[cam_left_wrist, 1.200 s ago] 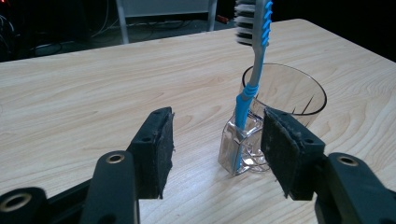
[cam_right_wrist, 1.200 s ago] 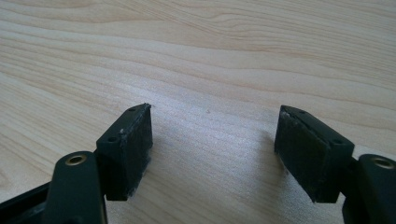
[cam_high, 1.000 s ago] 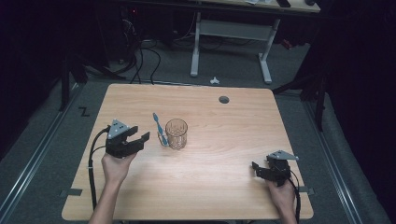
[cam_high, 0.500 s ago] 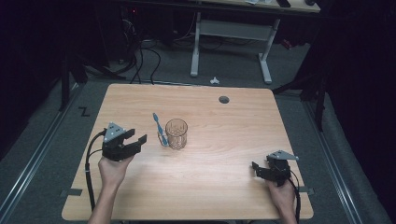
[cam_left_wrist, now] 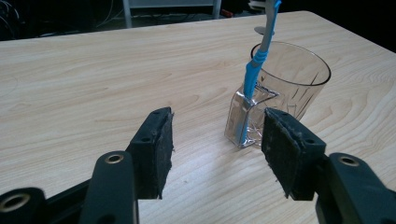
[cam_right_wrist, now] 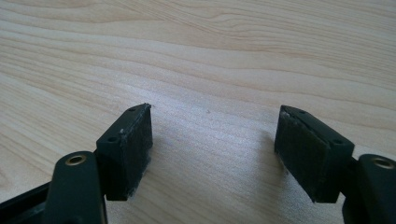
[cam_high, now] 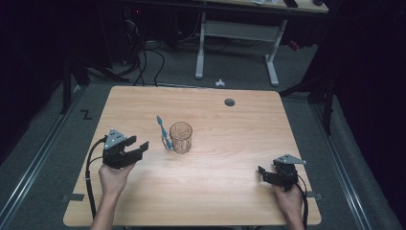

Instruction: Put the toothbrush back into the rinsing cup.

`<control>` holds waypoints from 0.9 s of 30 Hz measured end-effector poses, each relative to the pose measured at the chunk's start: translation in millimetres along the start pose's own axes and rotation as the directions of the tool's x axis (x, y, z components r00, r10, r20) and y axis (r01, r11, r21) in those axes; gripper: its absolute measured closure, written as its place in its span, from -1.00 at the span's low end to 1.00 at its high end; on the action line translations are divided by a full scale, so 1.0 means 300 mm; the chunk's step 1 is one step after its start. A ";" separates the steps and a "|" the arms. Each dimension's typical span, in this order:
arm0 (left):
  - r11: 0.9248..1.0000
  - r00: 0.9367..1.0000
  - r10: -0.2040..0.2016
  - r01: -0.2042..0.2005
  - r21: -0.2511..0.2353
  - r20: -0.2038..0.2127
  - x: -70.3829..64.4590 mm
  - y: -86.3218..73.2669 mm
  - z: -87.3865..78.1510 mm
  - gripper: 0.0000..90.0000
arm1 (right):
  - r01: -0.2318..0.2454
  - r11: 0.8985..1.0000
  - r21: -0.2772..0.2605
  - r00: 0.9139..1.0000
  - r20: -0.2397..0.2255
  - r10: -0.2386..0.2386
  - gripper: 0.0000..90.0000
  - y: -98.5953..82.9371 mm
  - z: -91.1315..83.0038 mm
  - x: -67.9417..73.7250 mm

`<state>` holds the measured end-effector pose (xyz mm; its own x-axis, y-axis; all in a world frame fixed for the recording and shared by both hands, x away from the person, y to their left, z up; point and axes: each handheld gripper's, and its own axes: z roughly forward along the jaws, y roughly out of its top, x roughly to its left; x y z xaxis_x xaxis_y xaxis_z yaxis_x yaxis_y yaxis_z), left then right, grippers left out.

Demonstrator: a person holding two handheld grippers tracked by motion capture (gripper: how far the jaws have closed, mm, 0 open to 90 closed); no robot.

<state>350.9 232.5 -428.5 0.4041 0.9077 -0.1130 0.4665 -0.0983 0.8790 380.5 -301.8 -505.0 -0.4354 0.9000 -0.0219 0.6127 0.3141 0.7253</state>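
While both grippers stand with jaws spread and nothing between them, the work in hand appears to be a reach for the blue toothbrush (cam_high: 163,131) beside the glass tumbler (cam_high: 181,137).

Position of objects: the tumbler stands upright near the middle of the wooden table (cam_high: 230,191). The toothbrush sits in a small clear holder (cam_left_wrist: 247,116) just beside the tumbler on its left side; I cannot tell whether holder and glass touch. In the left gripper view the handle rises steeply from the holder and leans up past the tumbler's rim. In the high view its long axis runs from the holder up and away toward the far-left of the table.

Left gripper (cam_high: 136,148): open, pads wide apart, pointing toward the holder. In the left gripper view (cam_left_wrist: 217,149) the holder lies ahead and toward the right-hand jaw, not centred in the gap. Near, not touching.

Right gripper (cam_high: 262,171): open, resting low near the table's near-right corner, well apart from tumbler and toothbrush. Its own view (cam_right_wrist: 212,144) looks over bare wood grain.

Judgement: the left gripper is clearly the nearer one and faces the target. A clean grasp on the handle would call for shifting so the handle falls midway between the pads, with the pads closing across the thin shaft. Risk: nudging the light holder or tumbler.
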 end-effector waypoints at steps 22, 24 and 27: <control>0.999 0.999 -0.037 0.037 0.021 0.000 0.019 -0.053 -0.008 -0.02 | 0.000 1.000 0.000 1.000 0.000 0.000 -0.38 0.000 0.000 0.000; 0.999 0.999 -0.050 0.050 0.021 0.008 0.022 -0.058 -0.007 -0.03 | 0.000 1.000 0.000 1.000 0.000 0.000 -0.38 0.000 0.000 0.000; 0.998 0.999 -0.054 0.053 0.027 0.010 0.024 -0.066 -0.006 -0.03 | 0.000 1.000 0.000 1.000 0.000 0.000 -0.38 0.000 0.000 0.000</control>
<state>343.3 241.7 -445.9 0.3861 0.9077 -0.1644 0.5083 -0.0607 0.8591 380.5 -301.8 -505.0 -0.4355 0.8999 -0.0221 0.6126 0.3143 0.7252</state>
